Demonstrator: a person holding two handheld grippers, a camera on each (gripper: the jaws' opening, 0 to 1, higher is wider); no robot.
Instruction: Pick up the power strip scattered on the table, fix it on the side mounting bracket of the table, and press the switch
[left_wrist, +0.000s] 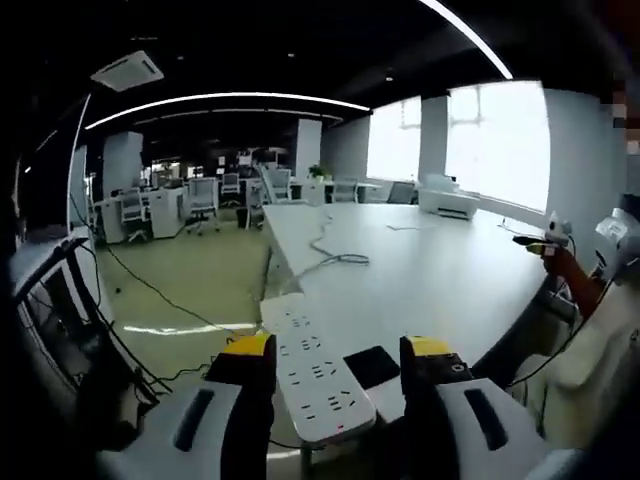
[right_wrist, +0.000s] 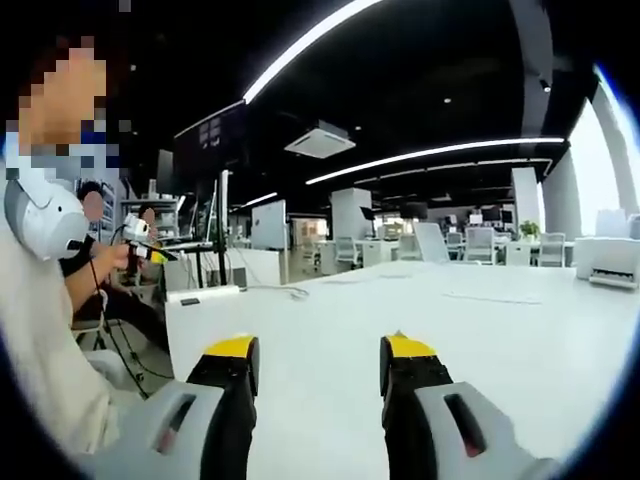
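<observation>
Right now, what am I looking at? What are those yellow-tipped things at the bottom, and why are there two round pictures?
Those are two grippers, like big tongs, and a person holds one in each hand. Each carries a camera, so each gives one picture. In the left gripper view, the left gripper has its jaws open on either side of a white power strip, which lies at the edge of a big white table. A small black pad sits beside the strip, and a cable trails farther back. In the right gripper view, the right gripper is open over the table, holding nothing.

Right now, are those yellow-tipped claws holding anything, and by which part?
The left gripper has the white power strip between its jaws, near its switch end; grip unclear. The right gripper holds nothing.
</observation>
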